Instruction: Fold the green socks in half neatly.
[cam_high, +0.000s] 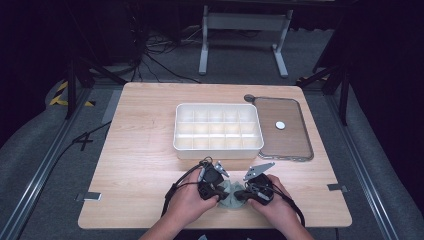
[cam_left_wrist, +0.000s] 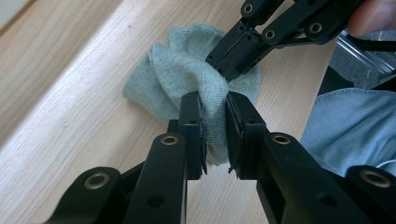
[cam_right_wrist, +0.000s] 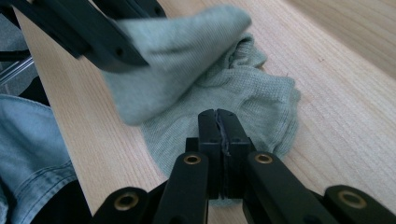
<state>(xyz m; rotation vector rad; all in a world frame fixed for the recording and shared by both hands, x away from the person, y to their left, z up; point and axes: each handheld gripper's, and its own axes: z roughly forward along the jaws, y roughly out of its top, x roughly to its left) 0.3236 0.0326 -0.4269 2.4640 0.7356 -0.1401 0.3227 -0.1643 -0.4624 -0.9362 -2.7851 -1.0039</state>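
Two handheld grippers, left gripper (cam_high: 210, 180) and right gripper (cam_high: 260, 186), at the bottom centre of the high view. Both matte black, built from flat linked bars with brass-ringed pivot holes and small plain screw holes. Jaws are long, narrow black blocks with flat inner faces. Grey three-cornered plate (cam_high: 258, 170) on top of the right one, a smaller grey plate on the left. Black cable (cam_high: 172, 192) loops off the left gripper, another trails off the right. Blue denim (cam_left_wrist: 345, 126) at right of the left gripper view.

Wood table (cam_high: 140, 150) w/ organizer (cam_high: 218, 130), lid (cam_high: 283, 128), sock (cam_high: 231, 195)
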